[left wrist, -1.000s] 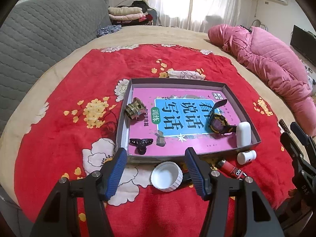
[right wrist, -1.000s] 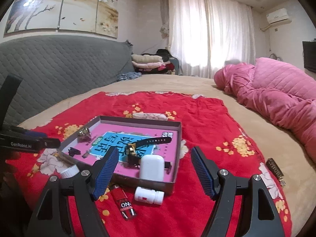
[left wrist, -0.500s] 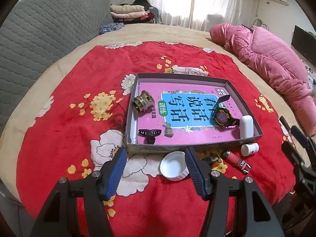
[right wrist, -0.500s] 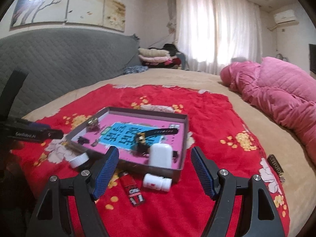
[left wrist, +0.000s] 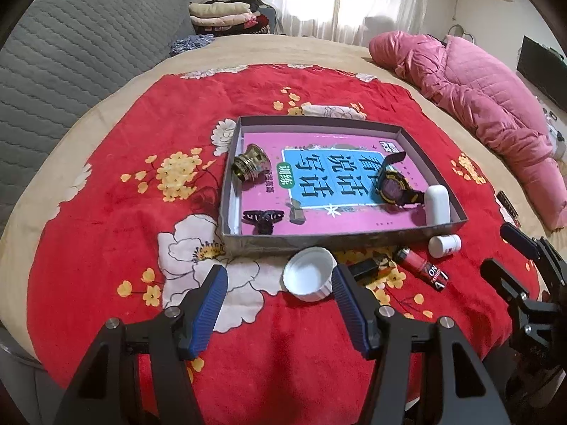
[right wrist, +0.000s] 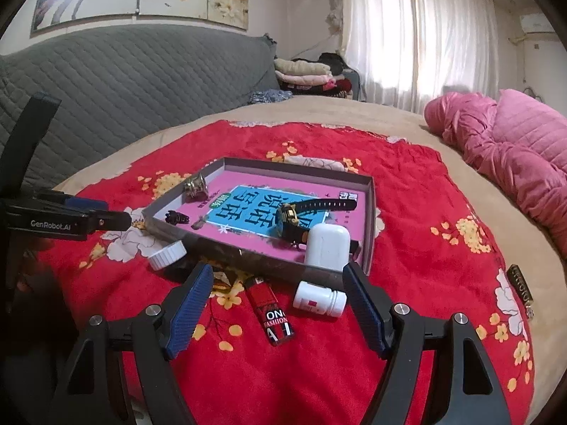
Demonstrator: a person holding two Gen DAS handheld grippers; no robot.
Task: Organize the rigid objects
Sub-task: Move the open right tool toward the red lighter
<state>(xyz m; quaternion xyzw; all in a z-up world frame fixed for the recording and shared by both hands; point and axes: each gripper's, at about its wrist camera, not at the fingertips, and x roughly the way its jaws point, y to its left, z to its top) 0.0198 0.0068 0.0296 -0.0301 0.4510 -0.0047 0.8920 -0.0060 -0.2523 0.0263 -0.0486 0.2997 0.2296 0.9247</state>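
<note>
A grey shallow box [left wrist: 329, 239] lined with a pink book holds a brass fitting [left wrist: 250, 167], a black hair clip [left wrist: 263, 217], a watch [left wrist: 391, 187] and a white case [left wrist: 437, 202]. In front of it on the red cloth lie a white lid [left wrist: 310, 278], a red lighter [right wrist: 271, 313] and a small white bottle [right wrist: 319, 299]. My left gripper [left wrist: 278, 283] is open, the lid lying between its fingers close to the right one. My right gripper [right wrist: 277, 276] is open above the lighter and bottle, touching neither.
A small black object [left wrist: 365, 268] lies beside the lid. A dark flat bar [right wrist: 521, 290] rests on the beige bedding at the right. A pink quilt [right wrist: 514, 148] is heaped at the far right, a grey padded headboard [right wrist: 124, 81] at the left.
In the right wrist view the lighter and bottle have slid up and to the right, in between the fingers. In the left wrist view the lid sits a little farther off. Both jaws are unchanged.
</note>
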